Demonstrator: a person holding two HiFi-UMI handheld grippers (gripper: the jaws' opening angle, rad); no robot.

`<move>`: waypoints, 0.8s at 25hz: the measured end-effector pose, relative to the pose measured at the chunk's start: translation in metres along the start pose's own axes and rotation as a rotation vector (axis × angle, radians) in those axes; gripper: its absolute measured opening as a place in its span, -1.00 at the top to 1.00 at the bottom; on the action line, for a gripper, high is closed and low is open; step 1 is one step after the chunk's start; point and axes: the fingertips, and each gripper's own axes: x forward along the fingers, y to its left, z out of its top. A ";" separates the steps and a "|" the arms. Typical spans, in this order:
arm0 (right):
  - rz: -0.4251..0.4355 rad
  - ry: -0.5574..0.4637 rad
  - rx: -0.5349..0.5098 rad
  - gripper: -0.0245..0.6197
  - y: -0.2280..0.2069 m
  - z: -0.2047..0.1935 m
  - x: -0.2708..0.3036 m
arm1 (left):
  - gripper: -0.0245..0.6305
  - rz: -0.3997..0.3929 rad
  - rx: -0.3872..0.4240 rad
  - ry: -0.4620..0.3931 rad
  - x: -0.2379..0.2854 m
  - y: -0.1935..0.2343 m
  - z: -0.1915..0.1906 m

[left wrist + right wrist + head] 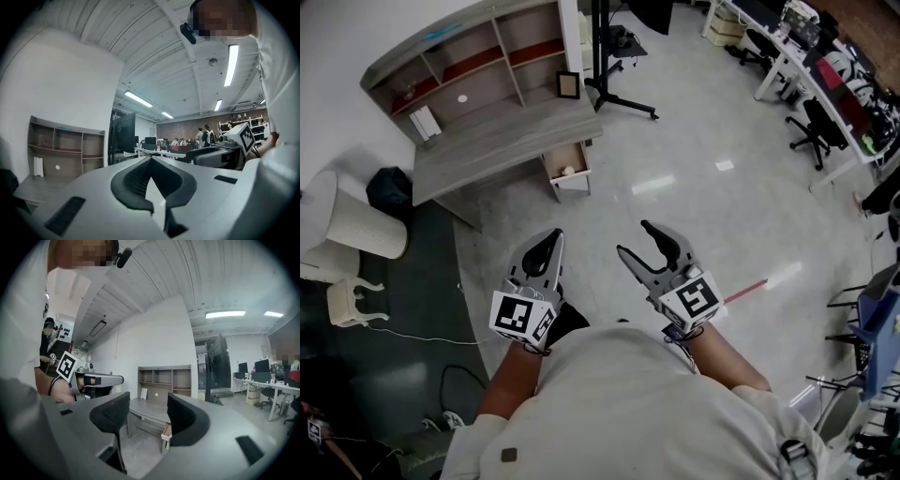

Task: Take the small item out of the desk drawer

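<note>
Hand-held left gripper (555,234) shut tip to tip, an oval gap behind the meeting pads, nothing clamped. Just to its right, right gripper (636,238) with jaws spread apart, nothing gripped between them; seen through that gap in the right gripper view, only the distant furniture. Both held low in front of the body, side by side, tips aimed forward.

Beneath both grippers, pale glossy floor (694,178). Well ahead of the left gripper and slightly to its left, grey desk (497,141), apart from either gripper. On the desk's far edge, shelf unit (469,56) with open compartments; at its right end, small dark picture frame (568,85) standing upright. Under the desk's right end, almost straight ahead of the left gripper, drawer (569,159) pulled open. Inside it, small item (569,171), pale and rounded, too small to identify further.
</note>
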 end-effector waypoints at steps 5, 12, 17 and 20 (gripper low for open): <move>-0.045 0.020 -0.005 0.12 -0.015 0.004 0.045 | 0.89 -0.042 -0.012 0.001 0.026 0.043 -0.001; -0.097 0.035 0.016 0.12 -0.019 0.004 0.126 | 0.89 -0.100 -0.035 0.012 0.054 0.132 -0.005; -0.138 0.043 0.031 0.12 -0.016 0.003 0.182 | 0.89 -0.160 -0.054 0.030 0.067 0.187 -0.015; -0.151 0.036 0.032 0.12 -0.010 0.009 0.212 | 0.89 -0.191 -0.050 0.028 0.071 0.215 -0.014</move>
